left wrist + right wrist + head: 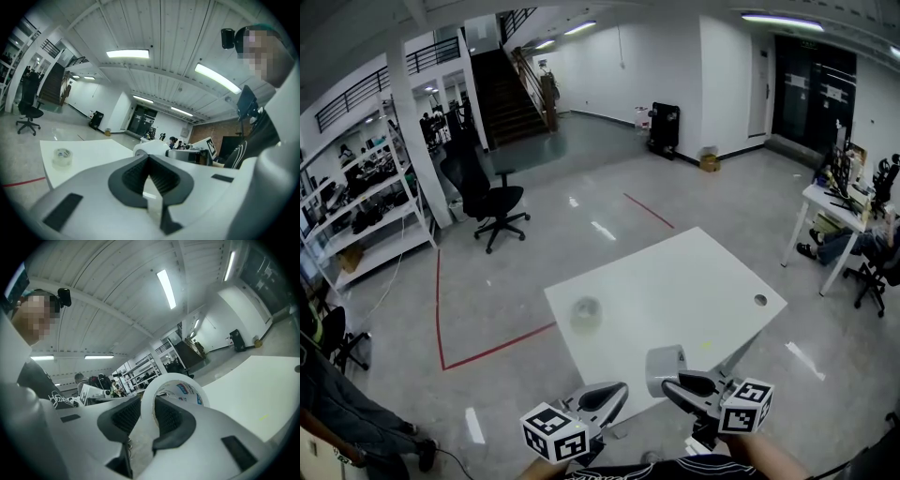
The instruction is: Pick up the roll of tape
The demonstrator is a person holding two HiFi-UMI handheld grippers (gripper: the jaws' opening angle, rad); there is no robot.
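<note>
both held level near table (pixel 675 281) edge: right claw (pixel 672 382) grasping tape roll (pixel 664 366), left claw (pixel 622 387) clenched, empty.

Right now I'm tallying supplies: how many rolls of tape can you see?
2. A white roll is clamped in the right gripper, held up at the near edge of the white table. A clear roll lies on that table. The distant shelves may hide more.

Grey floor (pixel 581 178) (red lines (pixel 440 309)), white table (pixel 675 291), black chair (pixel 492 202), shelving (pixel 356 216), staircase (pixel 511 103).
</note>
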